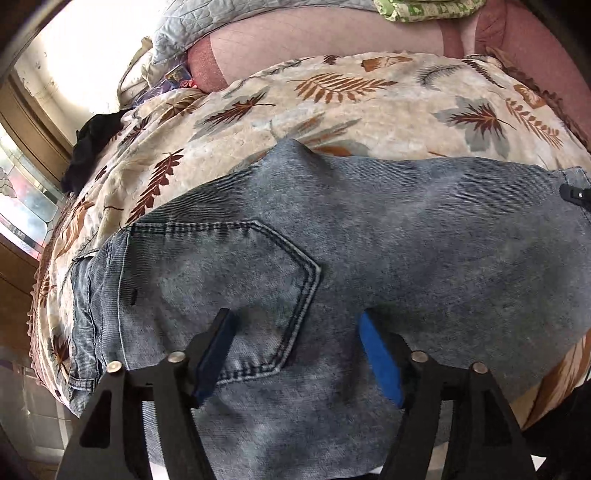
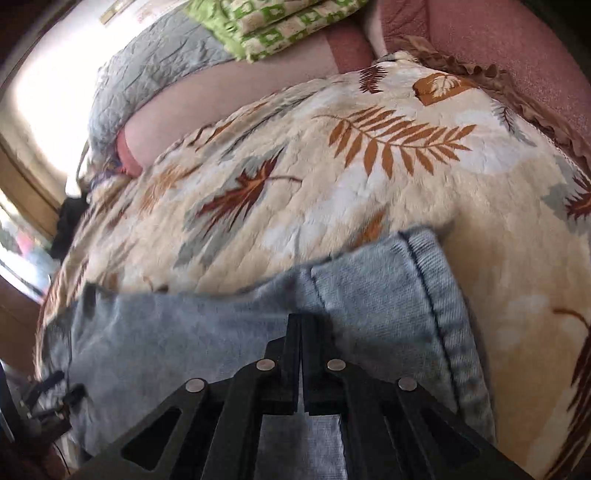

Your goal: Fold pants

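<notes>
The pants, a pair of faded blue jeans, lay spread flat across a cream blanket printed with brown and grey leaves, which covered what looked like a sofa with pink upholstery. In the left wrist view the left hand-held gripper hovered over the seat of the jeans with its jaws standing wide apart, the blue pads bare and nothing caught between them; the stitched back pocket lay just under and between the fingers, and the waistband ran along the left edge. In the right wrist view the right hand-held gripper had its black fingers pressed fully together over a leg of the jeans near the hemmed cuff; whether any denim was pinched between the tips could not be told. A grey quilted cushion and a green-patterned cloth sat at the back of the seat, well apart from the jeans.
</notes>
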